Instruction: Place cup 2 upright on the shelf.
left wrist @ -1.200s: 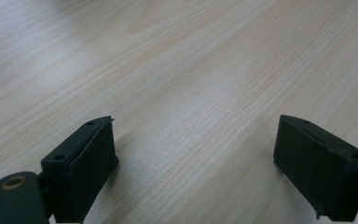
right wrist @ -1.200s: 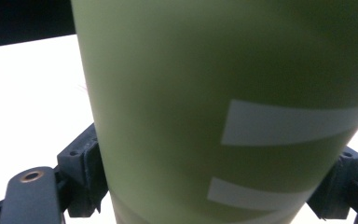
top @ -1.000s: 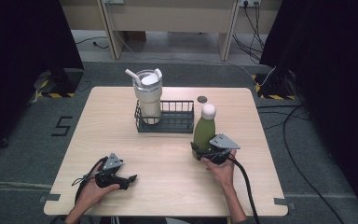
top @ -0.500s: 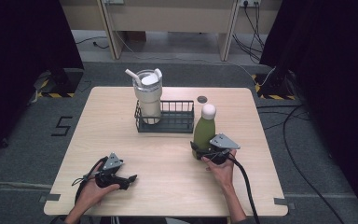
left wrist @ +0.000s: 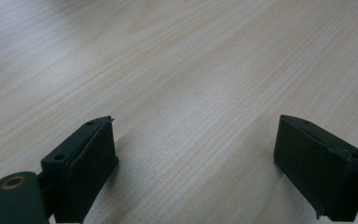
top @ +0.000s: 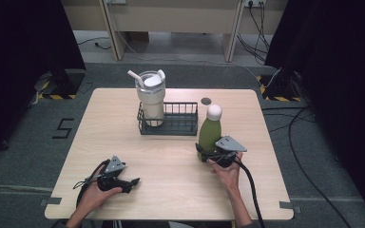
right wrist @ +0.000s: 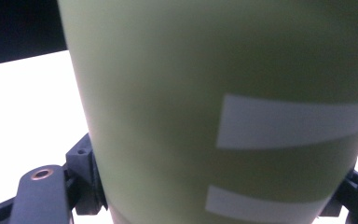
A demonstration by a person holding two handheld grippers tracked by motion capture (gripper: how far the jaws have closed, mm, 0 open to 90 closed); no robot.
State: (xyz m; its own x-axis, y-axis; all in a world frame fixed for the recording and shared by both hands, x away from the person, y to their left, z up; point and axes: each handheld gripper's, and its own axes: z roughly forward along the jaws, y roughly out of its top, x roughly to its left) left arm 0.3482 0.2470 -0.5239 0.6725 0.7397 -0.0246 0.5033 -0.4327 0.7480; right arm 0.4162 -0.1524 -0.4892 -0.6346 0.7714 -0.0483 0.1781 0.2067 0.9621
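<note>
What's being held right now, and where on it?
The right hand-held gripper clamps the green bottle low on its body, near the base. The left hand-held gripper is open over bare table, holding nothing.

High view: fixed above the person's side of the desk [top: 171, 161], facing forward and down; takes in the whole top and the floor beyond, from far off.

Left gripper view: rides low, looks along its two jaws across bare wood grain, very near the surface. Shares that near-left patch of desk with the high view.

Right gripper view: looks along its jaws, pressed close against the green bottle [right wrist: 223, 107], blurred by nearness. The same green bottle [top: 209, 135] stands at right of centre in the high view.
</note>
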